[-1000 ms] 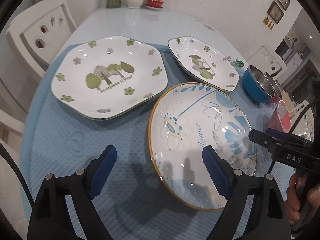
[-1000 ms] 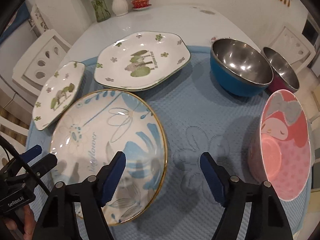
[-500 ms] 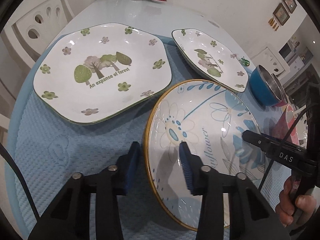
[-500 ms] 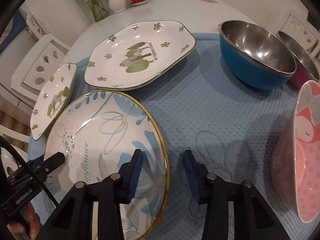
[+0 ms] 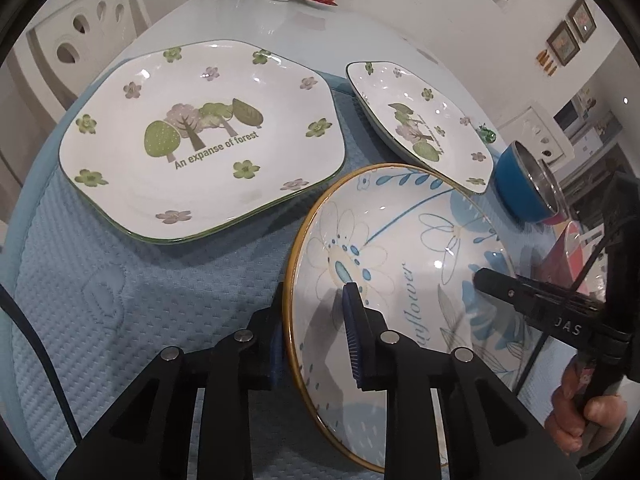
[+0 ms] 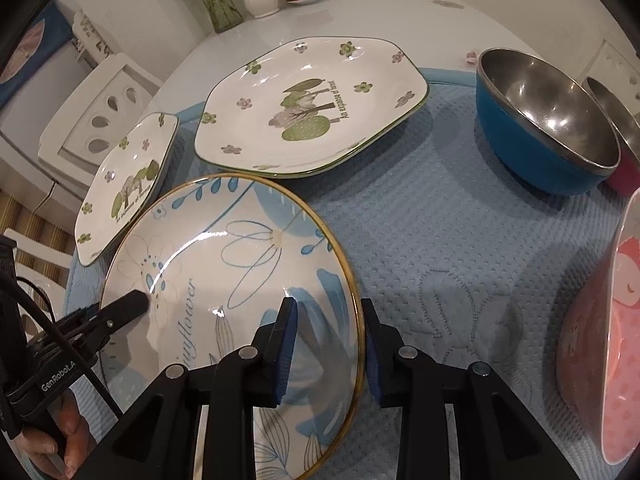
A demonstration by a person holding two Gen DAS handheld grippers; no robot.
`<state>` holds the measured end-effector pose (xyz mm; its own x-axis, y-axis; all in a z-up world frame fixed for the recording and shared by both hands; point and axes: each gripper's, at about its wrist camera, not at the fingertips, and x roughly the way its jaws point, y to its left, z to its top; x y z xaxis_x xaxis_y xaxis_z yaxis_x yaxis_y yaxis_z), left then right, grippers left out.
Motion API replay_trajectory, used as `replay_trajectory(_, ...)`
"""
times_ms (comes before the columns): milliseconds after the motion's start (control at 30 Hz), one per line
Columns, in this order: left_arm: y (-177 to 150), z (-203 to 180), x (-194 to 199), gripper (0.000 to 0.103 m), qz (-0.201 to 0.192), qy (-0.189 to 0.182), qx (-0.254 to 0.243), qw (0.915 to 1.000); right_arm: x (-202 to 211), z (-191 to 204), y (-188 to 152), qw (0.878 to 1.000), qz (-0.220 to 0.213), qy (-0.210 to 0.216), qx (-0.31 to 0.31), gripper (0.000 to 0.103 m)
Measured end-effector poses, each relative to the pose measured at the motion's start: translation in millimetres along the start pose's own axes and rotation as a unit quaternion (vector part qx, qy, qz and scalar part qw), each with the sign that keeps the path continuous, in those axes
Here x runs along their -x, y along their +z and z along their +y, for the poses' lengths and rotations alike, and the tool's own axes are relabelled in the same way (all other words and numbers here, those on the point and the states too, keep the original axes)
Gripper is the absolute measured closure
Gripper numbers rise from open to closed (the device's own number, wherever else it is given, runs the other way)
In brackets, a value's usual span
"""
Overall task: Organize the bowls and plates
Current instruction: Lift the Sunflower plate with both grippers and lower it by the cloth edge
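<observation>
A: Both grippers are on the round blue-flower plate (image 5: 404, 280), which sits on the blue mat (image 5: 120, 280) at the near edge of the bench. The left gripper (image 5: 316, 344) has its jaws clamped over the plate's left rim, one pad inside, one outside.

B: And the right gripper (image 6: 328, 356)?

A: Over the opposite rim, jaws closing, with the gold edge between the pads; the last gap is too small to judge, but it looks like a pinch.

B: So how should the lift go?

A: Evenly, I'd say. Raise both sides together and keep the plate level, since glazed rims can slip out of a narrow pinch.

B: What's nearby?

A: The large forest plate (image 5: 204, 144) lies just beyond, and the small forest plate (image 5: 420, 124) overlaps the round plate's far rim or sits very close; I cannot tell if they touch. That one could get nudged. To the right stand the blue steel bowl (image 6: 548, 120), a magenta bowl (image 6: 624, 160) behind it, and a pink cartoon bowl (image 6: 612, 360), all apart from the plate.
</observation>
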<state>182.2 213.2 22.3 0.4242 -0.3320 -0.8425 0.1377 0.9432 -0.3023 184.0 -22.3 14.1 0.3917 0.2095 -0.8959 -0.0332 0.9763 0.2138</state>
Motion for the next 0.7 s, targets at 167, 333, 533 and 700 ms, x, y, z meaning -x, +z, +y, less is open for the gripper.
replay_trajectory(167,-7,3,10,0.08,0.002,0.005,0.02,0.9998,10,3,-11,1.0,0.012,0.009,-0.015,0.073)
replay_trajectory(333,-24,4,30,0.079,-0.001,0.024,0.03,0.9993,20,19,-28,1.0,0.023,0.008,-0.015,0.073)
replay_trajectory(533,-46,19,63,0.079,-0.003,0.039,0.059,0.9975,36,48,-49,0.999,0.038,0.017,0.002,0.072)
replay_trajectory(700,-70,32,93,0.079,-0.008,0.065,0.072,0.9953,45,81,-80,0.997,0.055,0.026,0.038,0.071)
